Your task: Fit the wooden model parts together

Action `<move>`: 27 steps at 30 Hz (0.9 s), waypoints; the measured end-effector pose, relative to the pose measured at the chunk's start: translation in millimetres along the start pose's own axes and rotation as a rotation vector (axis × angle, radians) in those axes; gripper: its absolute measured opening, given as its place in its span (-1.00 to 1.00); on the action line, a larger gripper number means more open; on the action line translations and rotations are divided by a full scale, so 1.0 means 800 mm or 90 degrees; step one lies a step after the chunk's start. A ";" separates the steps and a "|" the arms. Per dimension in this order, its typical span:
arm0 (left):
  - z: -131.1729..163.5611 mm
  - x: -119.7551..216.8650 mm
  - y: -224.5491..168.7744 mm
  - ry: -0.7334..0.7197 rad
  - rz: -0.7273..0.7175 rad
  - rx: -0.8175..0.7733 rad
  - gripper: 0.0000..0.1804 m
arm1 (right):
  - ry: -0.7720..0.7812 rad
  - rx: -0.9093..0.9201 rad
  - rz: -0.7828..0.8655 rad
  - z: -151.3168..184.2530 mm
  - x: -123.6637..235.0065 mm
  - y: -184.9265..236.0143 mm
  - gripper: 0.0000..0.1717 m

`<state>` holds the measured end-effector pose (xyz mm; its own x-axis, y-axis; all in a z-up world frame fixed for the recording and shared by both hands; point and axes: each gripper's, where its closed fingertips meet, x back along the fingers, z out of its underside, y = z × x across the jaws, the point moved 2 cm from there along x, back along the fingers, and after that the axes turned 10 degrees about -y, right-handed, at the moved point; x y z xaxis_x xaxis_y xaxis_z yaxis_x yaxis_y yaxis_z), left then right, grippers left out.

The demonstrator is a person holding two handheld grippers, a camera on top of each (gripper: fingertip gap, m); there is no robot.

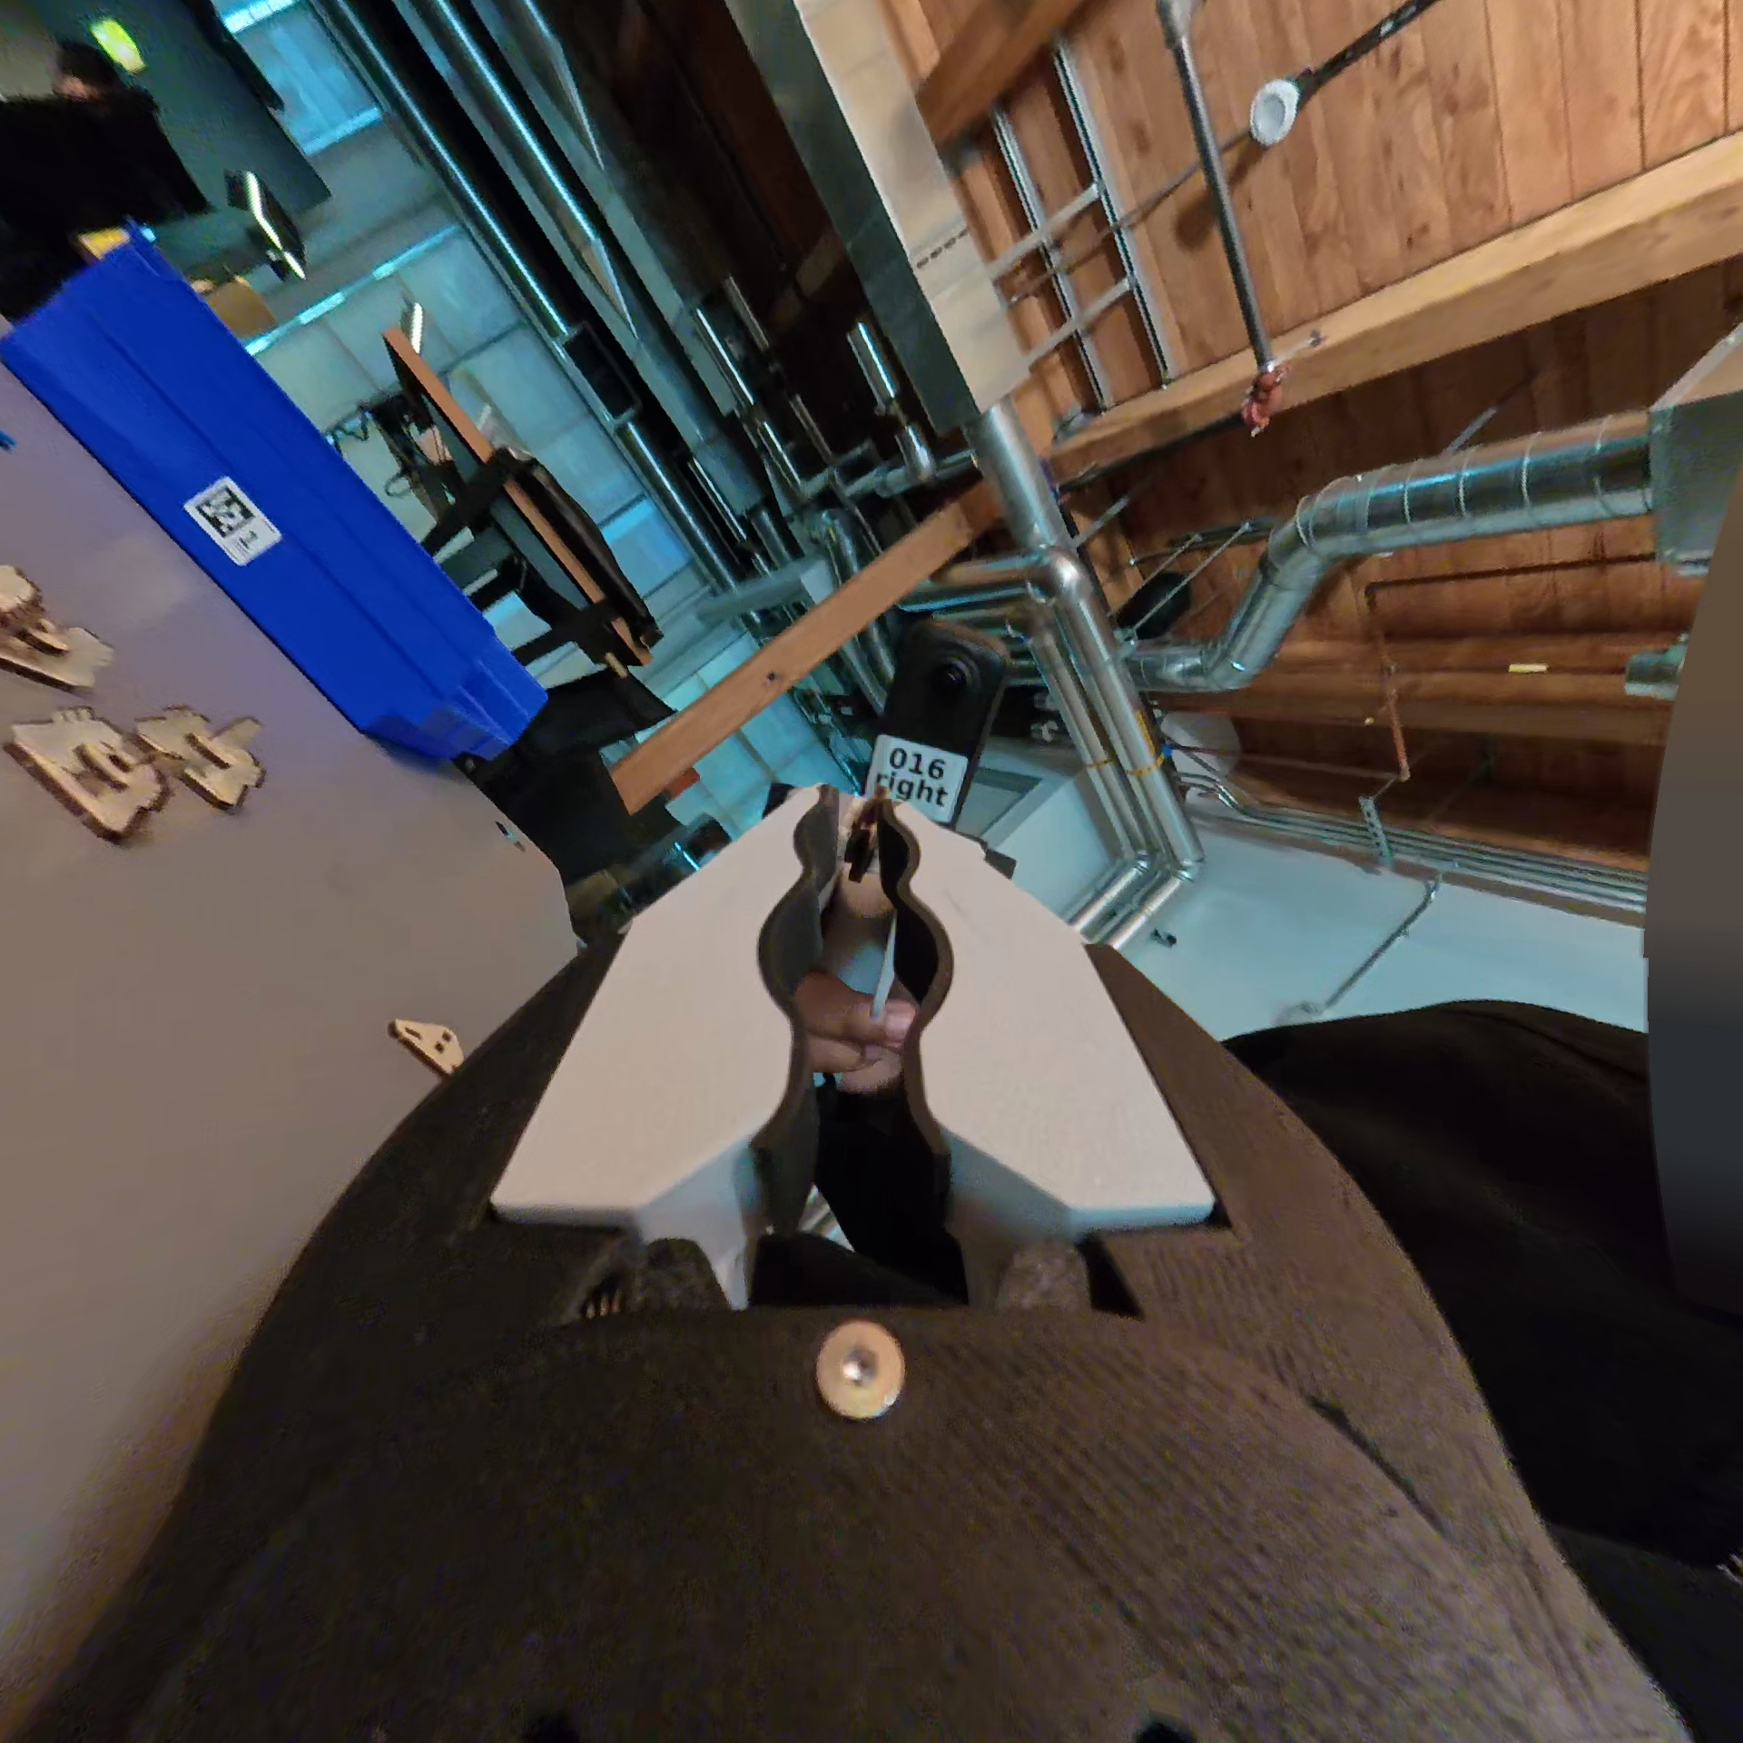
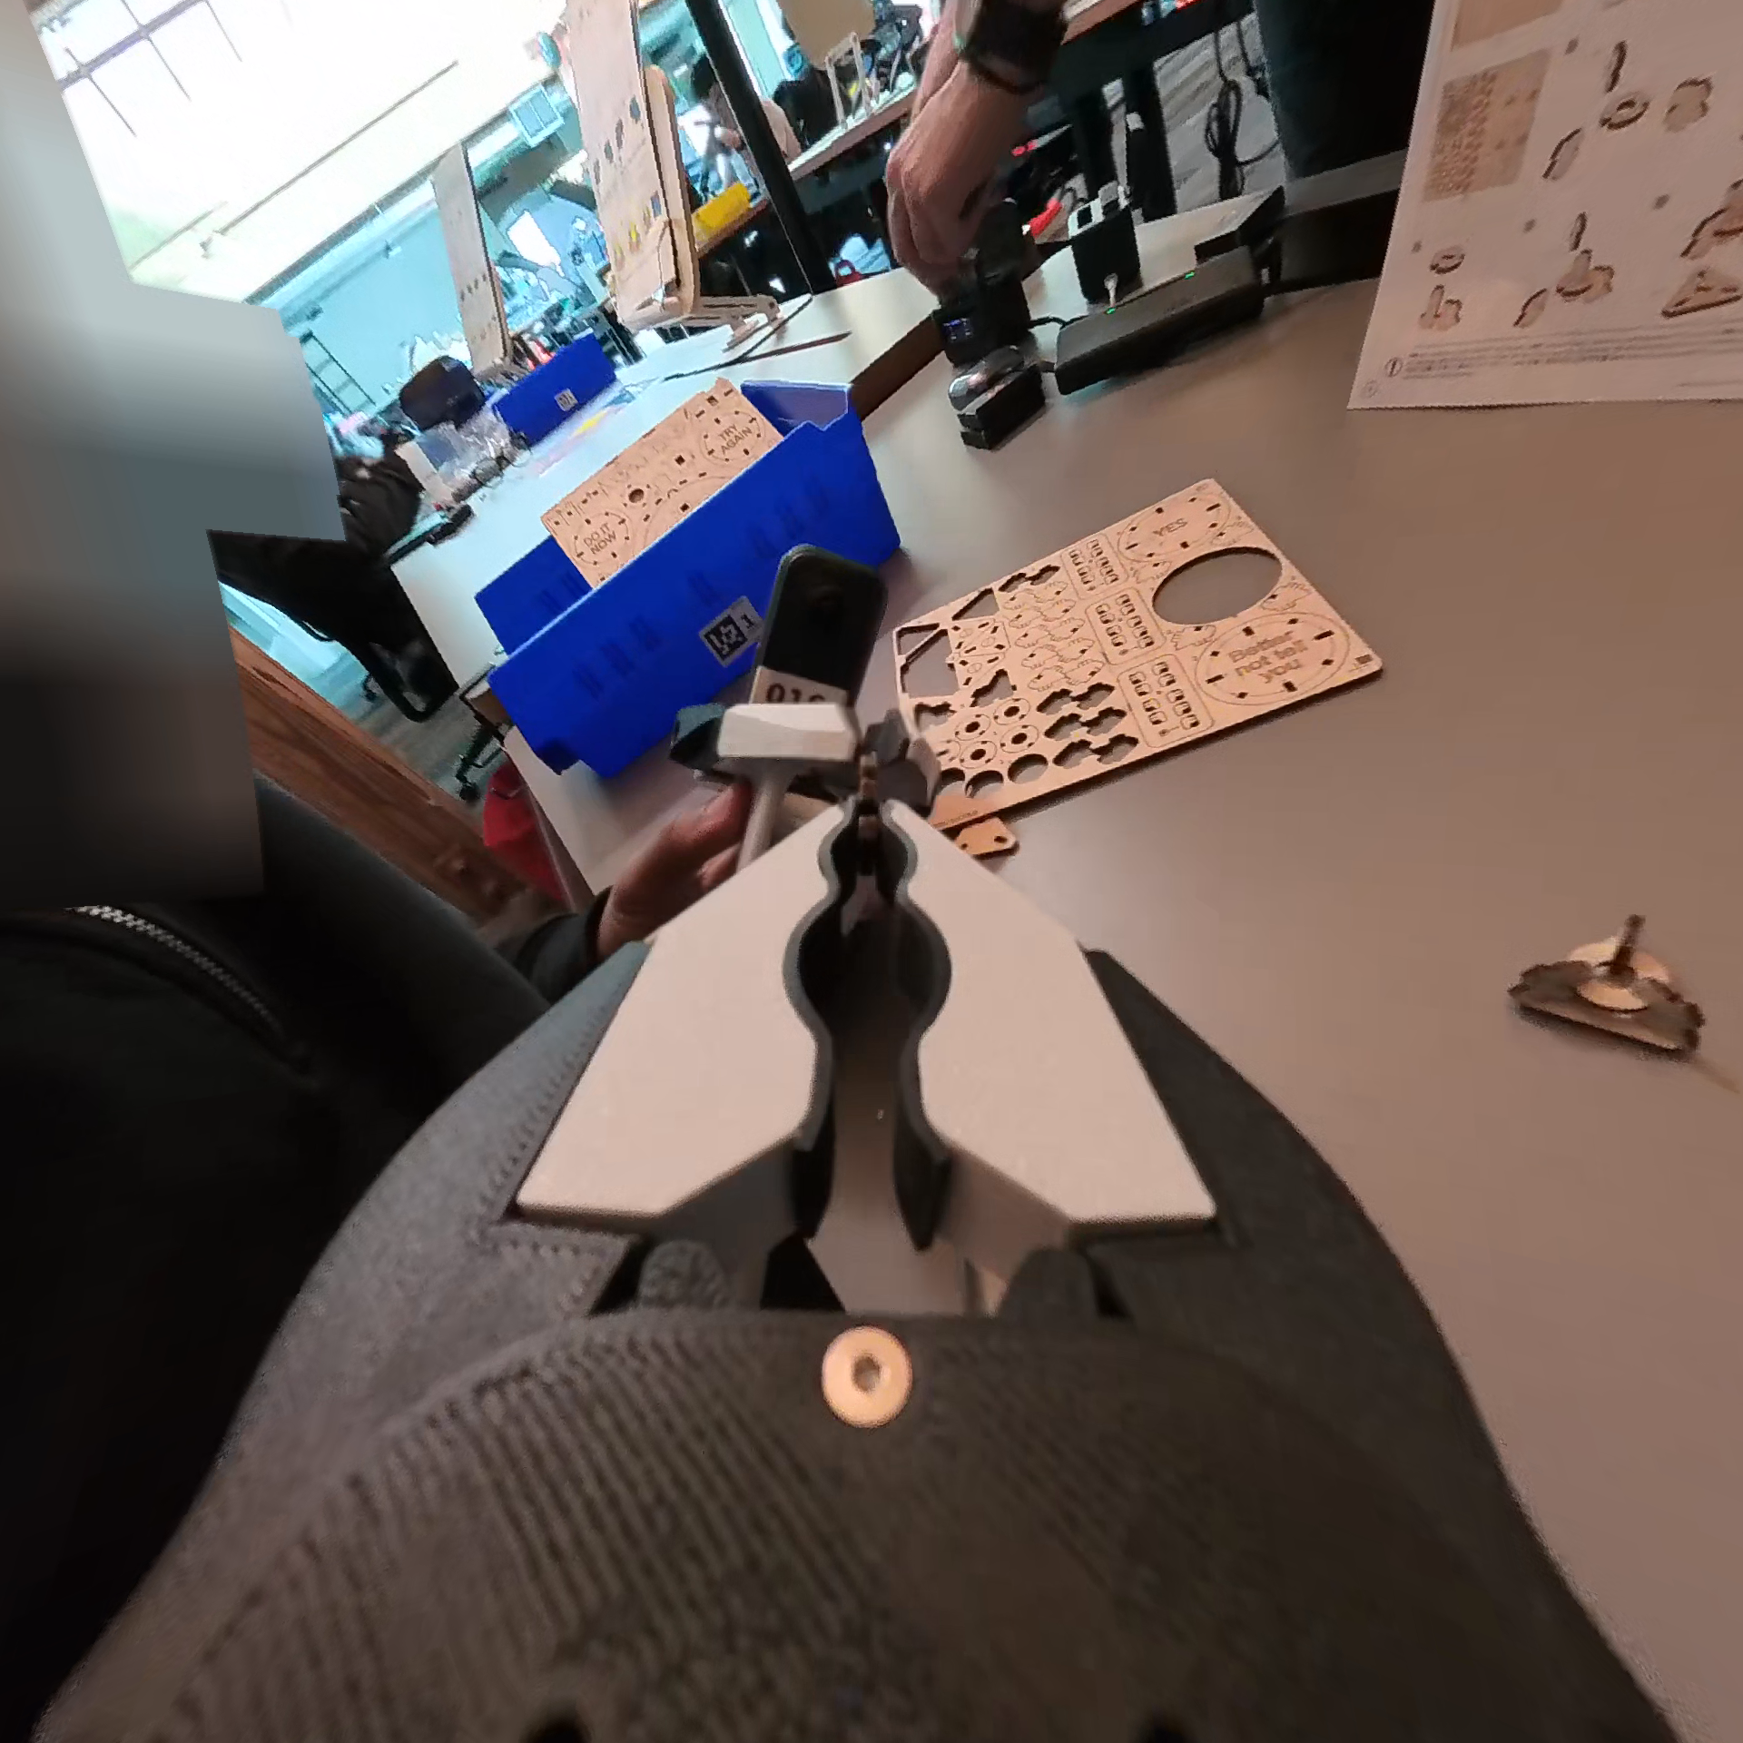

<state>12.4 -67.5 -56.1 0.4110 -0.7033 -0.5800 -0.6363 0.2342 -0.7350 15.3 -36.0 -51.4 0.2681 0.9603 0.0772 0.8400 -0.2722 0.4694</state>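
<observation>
The two grippers meet tip to tip above the table, pinching one small dark wooden piece that stands on edge between them. The right gripper is clamped on its near end. The left gripper, facing it and rolled sideways, grips the far end.

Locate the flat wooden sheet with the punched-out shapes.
In the right wrist view, the wooden sheet lies flat on the grey table, right of the blue bin and just beyond the right claw.
</observation>
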 end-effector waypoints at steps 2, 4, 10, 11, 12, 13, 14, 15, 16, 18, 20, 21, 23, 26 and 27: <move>0.006 -0.002 0.000 0.019 0.001 -0.001 -0.92 | -0.004 -0.024 -0.010 0.002 -0.002 0.001 -1.00; 0.005 -0.002 -0.002 0.017 0.008 0.005 -1.00 | -0.003 -0.030 -0.011 0.004 -0.002 -0.001 -1.00; 0.011 -0.003 0.000 0.036 0.005 0.007 -1.00 | 0.029 0.012 0.009 0.009 -0.003 -0.002 -1.00; 0.010 -0.003 0.000 0.032 0.003 0.007 -1.00 | 0.029 0.017 0.013 0.009 -0.003 -0.003 -1.00; 0.008 -0.002 0.001 0.025 0.001 0.006 -1.00 | 0.024 0.023 0.021 0.006 -0.002 -0.005 -1.00; 0.005 -0.001 0.002 0.017 -0.002 0.004 -1.00 | 0.016 0.028 0.035 0.003 0.000 -0.009 -1.00; 0.002 0.000 0.002 0.009 -0.004 0.004 -1.00 | 0.007 0.029 0.052 -0.001 0.003 -0.014 -1.00; 0.001 0.001 0.003 0.005 -0.006 0.005 -1.00 | 0.002 0.025 0.063 -0.005 0.005 -0.018 -1.00; 0.002 0.001 0.004 0.006 -0.010 0.007 -1.00 | -0.004 0.013 0.065 -0.008 0.008 -0.019 -1.00; 0.007 -0.001 0.007 0.022 -0.016 0.013 -1.00 | -0.020 -0.018 0.054 -0.013 0.011 -0.018 -1.00; 0.015 -0.004 0.011 0.043 -0.024 0.021 -0.93 | -0.043 -0.043 0.039 -0.018 0.011 -0.014 -1.00; 0.019 -0.005 0.011 0.053 -0.022 0.027 -0.90 | -0.053 -0.053 0.031 -0.019 0.011 -0.013 -1.00; 0.024 -0.007 0.010 0.066 -0.014 0.041 -0.86 | -0.060 -0.070 0.013 -0.018 0.008 -0.009 -1.00; 0.026 -0.008 0.007 0.069 -0.002 0.051 -0.87 | -0.059 -0.087 -0.006 -0.014 0.003 -0.005 -1.00; 0.025 -0.008 0.007 0.068 -0.002 0.050 -0.88 | -0.058 -0.092 -0.012 -0.013 0.001 -0.003 -1.00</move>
<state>19.2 -47.9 -63.5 0.3383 -0.7707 -0.5400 -0.5800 0.2811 -0.7646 8.4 -33.5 -43.4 0.2998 0.9539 -0.0104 0.7709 -0.2358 0.5917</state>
